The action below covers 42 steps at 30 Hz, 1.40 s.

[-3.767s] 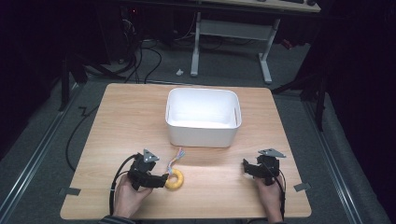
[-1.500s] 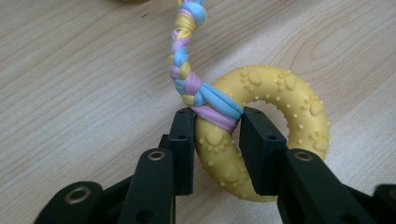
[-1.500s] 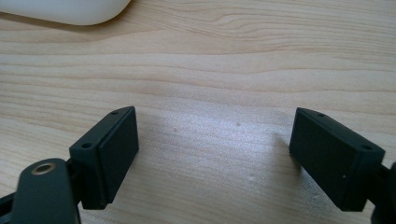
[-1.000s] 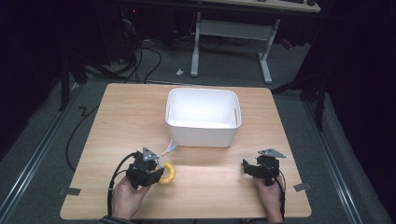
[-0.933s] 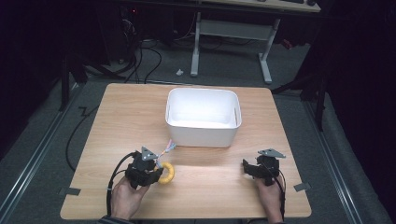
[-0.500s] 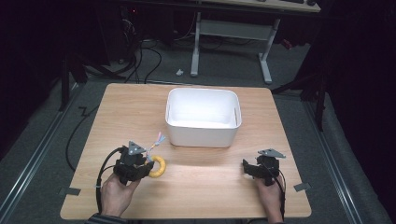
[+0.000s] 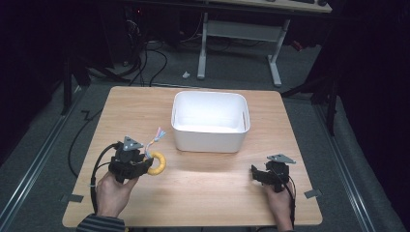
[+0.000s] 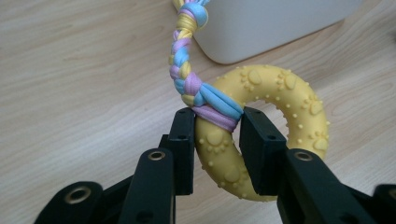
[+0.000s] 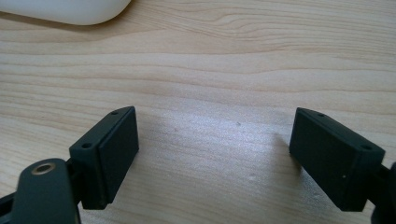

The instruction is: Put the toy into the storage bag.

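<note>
Scene: a wooden surface [image 7: 203, 193] seen from above, with a person's two hands coming in from the near edge, each holding a gripper.
Toy: a yellow rubber ring [image 8: 261, 140] studded with paw prints, with a braided rope tail [image 8: 184, 56] in pink, blue and yellow knotted around it.
Left gripper [image 7: 145, 162]: its fingers [image 8: 184, 140] are clamped on the ring, one on the outside and one through the hole, just below the rope knot.
Where the toy is: at the near left of the surface, held just off the wood as far as can be judged, its rope tail pointing away toward the bin.
Bin: a white rectangular bin [image 7: 210, 137] stands open at the middle of the surface, farther from the person and to the right of the held toy.
Key relation: the bin's near left corner lies just beyond the rope's tip, so the likely move is a lift up and over the near wall; the left hand is much the nearer one.
Long axis: ring and rope together run diagonally from the fingers toward the bin.
Right gripper [image 7: 258, 175]: it rests at the near right, well apart from the toy, its fingers [image 9: 112, 154] spread wide with bare wood between them.
</note>
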Each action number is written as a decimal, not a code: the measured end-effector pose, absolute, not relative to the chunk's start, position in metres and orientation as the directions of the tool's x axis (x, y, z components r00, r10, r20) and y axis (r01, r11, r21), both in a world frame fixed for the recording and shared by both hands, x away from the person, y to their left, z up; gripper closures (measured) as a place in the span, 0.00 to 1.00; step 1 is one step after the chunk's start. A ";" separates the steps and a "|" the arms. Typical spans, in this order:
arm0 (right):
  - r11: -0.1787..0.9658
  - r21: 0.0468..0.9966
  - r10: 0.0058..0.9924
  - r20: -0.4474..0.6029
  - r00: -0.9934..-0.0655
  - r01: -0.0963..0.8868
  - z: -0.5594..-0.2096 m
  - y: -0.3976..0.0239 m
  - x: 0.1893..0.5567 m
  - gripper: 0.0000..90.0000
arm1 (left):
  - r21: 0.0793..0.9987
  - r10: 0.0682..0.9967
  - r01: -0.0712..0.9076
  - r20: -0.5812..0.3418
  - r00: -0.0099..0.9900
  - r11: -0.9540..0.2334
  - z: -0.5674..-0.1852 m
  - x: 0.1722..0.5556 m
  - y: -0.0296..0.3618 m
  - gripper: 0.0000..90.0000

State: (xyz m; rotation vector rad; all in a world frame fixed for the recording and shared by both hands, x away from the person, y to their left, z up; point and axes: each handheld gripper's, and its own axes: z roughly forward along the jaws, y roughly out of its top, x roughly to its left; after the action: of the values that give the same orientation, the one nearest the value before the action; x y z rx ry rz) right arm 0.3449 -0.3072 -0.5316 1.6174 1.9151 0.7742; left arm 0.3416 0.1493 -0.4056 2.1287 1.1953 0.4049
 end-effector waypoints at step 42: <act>0.129 0.709 0.987 -0.021 -0.162 0.694 -0.532 -0.307 0.344 0.18 | 0.693 0.802 0.591 -0.030 0.596 -0.414 -0.339 0.403 0.114 0.74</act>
State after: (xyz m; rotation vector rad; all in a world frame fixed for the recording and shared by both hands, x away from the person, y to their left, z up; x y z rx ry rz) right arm 0.3444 -0.3070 -0.5317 1.6142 1.9175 0.7774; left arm 0.4030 0.1138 -0.3392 2.1508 1.0974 0.4047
